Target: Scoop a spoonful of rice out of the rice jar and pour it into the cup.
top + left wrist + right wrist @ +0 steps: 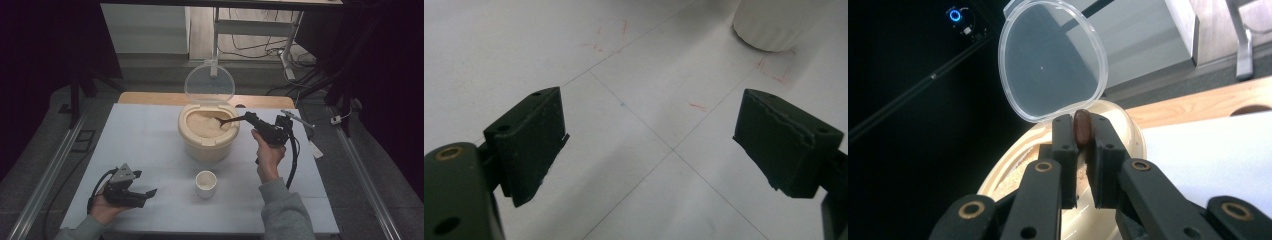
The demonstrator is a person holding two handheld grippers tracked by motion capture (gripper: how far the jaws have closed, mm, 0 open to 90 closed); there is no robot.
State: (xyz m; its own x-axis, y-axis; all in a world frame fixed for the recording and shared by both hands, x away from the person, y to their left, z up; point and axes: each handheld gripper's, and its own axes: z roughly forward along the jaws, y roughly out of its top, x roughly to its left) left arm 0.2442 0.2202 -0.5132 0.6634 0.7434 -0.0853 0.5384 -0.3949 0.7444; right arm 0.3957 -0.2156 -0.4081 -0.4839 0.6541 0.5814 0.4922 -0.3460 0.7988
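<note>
Black right tongs clench a spoon over rice; left tongs gape, empty.

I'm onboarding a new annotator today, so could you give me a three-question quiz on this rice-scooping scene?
1. True or false: the clear plastic lid of the cream round rice container stands open.
2. What does the right gripper clamp? A) small white cup B) dark brown spoon C) lid
3. Fill in: the left gripper has its fingers ___ above the white table.

Key: 1 true. 2 B, the dark brown spoon, its bowl in the rice. 3 open; the small white cup stands apart from it.
</note>
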